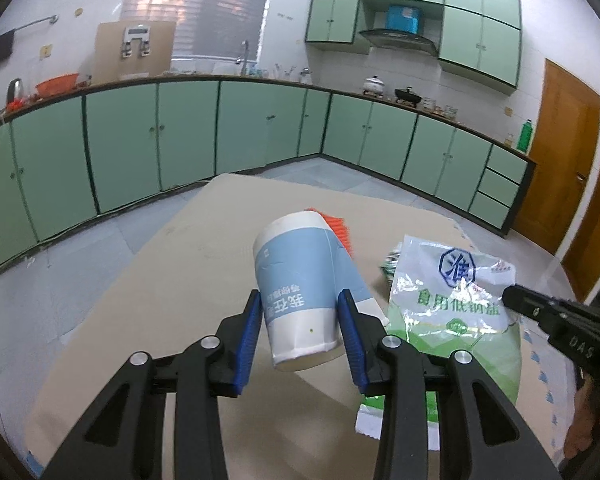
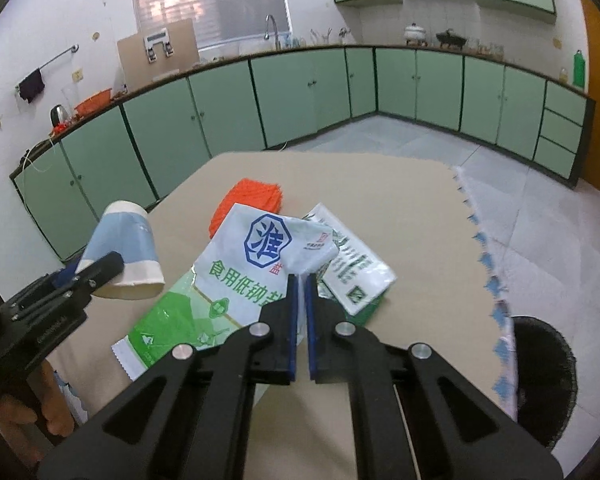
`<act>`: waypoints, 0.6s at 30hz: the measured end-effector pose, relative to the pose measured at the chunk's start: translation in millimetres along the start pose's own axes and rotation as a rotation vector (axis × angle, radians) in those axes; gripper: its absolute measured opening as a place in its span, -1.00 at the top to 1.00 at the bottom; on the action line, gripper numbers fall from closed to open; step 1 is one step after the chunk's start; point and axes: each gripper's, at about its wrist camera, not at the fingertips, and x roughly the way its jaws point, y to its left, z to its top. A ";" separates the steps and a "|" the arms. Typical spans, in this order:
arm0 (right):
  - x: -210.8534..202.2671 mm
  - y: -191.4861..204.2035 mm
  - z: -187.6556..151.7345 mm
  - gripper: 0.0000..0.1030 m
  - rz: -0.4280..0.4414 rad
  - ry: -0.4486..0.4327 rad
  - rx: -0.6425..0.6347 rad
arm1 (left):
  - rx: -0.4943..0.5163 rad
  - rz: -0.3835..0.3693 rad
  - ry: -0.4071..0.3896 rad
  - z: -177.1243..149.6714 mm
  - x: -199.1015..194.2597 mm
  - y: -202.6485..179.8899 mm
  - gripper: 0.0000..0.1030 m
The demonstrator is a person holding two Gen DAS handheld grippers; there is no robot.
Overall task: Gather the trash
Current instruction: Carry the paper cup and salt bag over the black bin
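My left gripper [image 1: 300,300] is shut on a blue-and-white paper cup [image 1: 300,280], held upside down and tilted above the cardboard-covered table [image 1: 160,280]. The same cup [image 2: 120,248] shows at the left of the right wrist view. My right gripper [image 2: 301,280] is shut on the top edge of a white-and-green plastic salt bag [image 2: 236,272], lifting it off the table. That bag [image 1: 452,296] hangs right of the cup in the left wrist view. A second green-printed wrapper [image 2: 356,276] lies under it, and an orange mesh piece [image 2: 252,196] lies behind.
A black bin [image 2: 540,376] stands on the floor to the right of the table. A patterned cloth edge [image 2: 496,280] runs along the table's right side. Green cabinets [image 2: 300,92] line the walls beyond a tiled floor. A person's hand [image 2: 20,416] holds the left gripper.
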 end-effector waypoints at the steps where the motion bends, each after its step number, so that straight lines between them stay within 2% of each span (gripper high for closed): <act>1: -6.2 -3.6 0.0 0.94 -0.009 -0.007 0.001 | 0.008 -0.012 -0.001 0.4 -1.7 -6.5 0.25; 8: -48.5 -43.4 -5.8 0.94 -0.104 -0.051 0.026 | 0.065 -0.111 -0.007 2.3 -8.3 -62.1 0.25; 14: -85.5 -94.1 -16.9 0.94 -0.223 -0.084 0.068 | 0.129 -0.221 -0.008 4.6 -7.0 -124.7 0.25; 18: -110.4 -141.2 -29.1 0.94 -0.325 -0.102 0.123 | 0.175 -0.305 -0.004 3.2 -3.9 -171.0 0.25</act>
